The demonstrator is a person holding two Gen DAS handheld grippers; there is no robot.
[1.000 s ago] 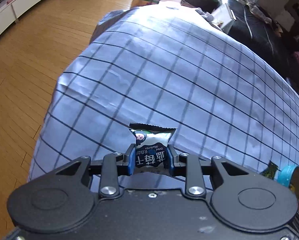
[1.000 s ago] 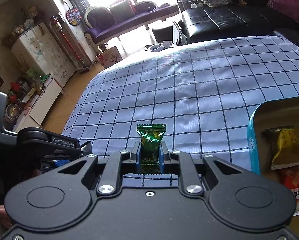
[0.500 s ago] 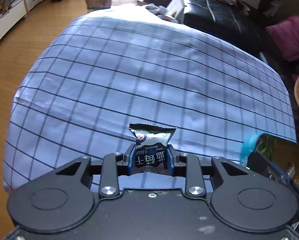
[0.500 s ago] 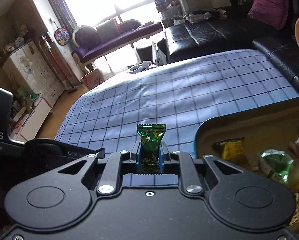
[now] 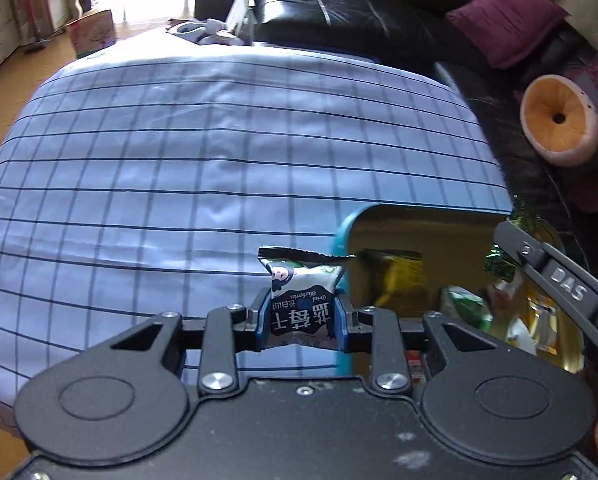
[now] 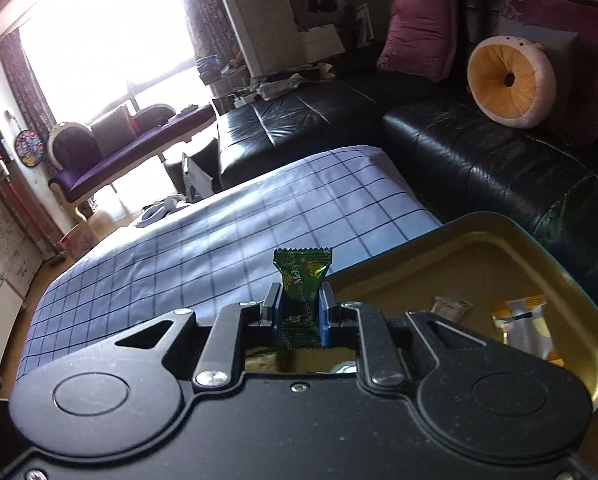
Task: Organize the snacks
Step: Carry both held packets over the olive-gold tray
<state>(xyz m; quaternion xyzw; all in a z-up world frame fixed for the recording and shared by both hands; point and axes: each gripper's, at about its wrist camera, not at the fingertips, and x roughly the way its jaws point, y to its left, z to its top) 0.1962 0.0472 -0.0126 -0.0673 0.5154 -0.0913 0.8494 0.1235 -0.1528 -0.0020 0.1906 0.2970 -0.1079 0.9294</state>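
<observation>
My left gripper (image 5: pixel 301 318) is shut on a white and dark blue snack packet (image 5: pixel 303 300), held upright just left of the blue rim of a gold-lined tin (image 5: pixel 341 236). Several wrapped snacks (image 5: pixel 465 304) lie inside the tin. In the right wrist view my right gripper (image 6: pixel 301 318) is shut on a green candy packet (image 6: pixel 303 276) over the near left part of the same tin (image 6: pixel 499 228), which holds a few packets (image 6: pixel 523 324). The right gripper's black body (image 5: pixel 559 276) reaches over the tin in the left wrist view.
The tin sits at the right end of a table under a pale blue checked cloth (image 5: pixel 219 152). A black leather sofa (image 6: pixel 479 152) with a round orange cushion (image 6: pixel 511 80) and purple pillows stands close behind. Wooden floor (image 5: pixel 3 80) lies to the left.
Both grippers have swung right across the cloth with their packets still held. The tin has come into full view under and beside them, and the sofa now fills the background.
</observation>
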